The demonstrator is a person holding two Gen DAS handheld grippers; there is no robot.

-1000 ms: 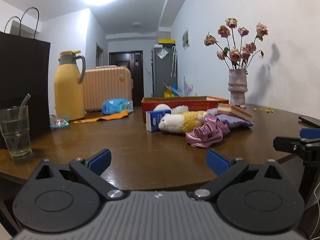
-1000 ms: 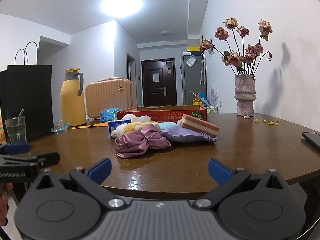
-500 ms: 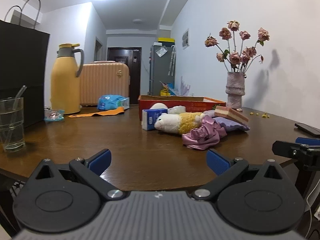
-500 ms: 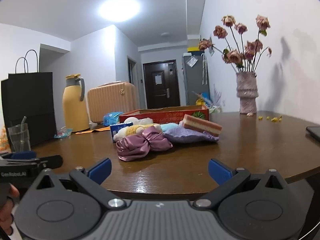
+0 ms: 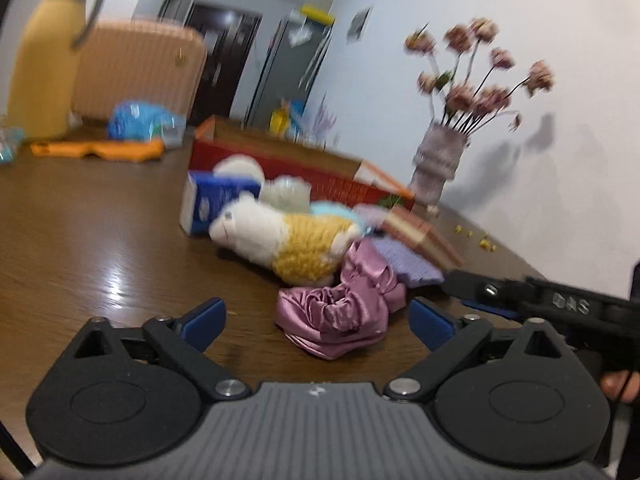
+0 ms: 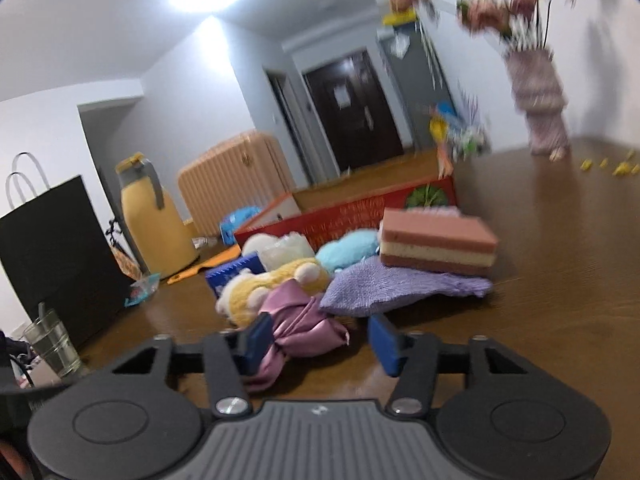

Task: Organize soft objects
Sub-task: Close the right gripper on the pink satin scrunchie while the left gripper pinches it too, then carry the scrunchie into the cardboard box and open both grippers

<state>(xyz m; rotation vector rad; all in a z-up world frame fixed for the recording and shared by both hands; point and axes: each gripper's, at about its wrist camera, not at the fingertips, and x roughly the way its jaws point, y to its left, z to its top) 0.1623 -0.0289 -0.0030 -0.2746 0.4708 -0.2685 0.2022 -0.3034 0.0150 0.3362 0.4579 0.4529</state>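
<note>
Your left gripper (image 5: 316, 318) hangs low over the brown table (image 5: 100, 240) with its blue-padded fingers wide apart and nothing between them; the pink satin scrunchie (image 5: 336, 312) lies on the wood just ahead of that gap. Your right gripper (image 6: 320, 340) also has its fingers spread, narrower than the left; its left pad (image 6: 256, 338) sits against or just over the scrunchie (image 6: 296, 328), though blur hides whether they touch; nothing is clamped.

The soft pile sits mid-table, in front of the red cardboard box (image 6: 360, 212); the yellow-and-white plush toy (image 5: 280, 240) lies on its side just behind the scrunchie; a purple knitted cloth (image 6: 400, 288) lies flat to its right, with a striped pink-and-cream sponge (image 6: 436, 246) resting on top; a pale blue plush (image 6: 348, 252) sits behind, close to the box wall; a blue tissue packet (image 5: 212, 200) stands at the left end of the pile.

Farther left stand a yellow thermos jug (image 6: 152, 224), a black paper bag (image 6: 56, 256) and a drinking glass (image 6: 52, 344); a vase of dried roses (image 5: 440, 160) stands near the wall.
</note>
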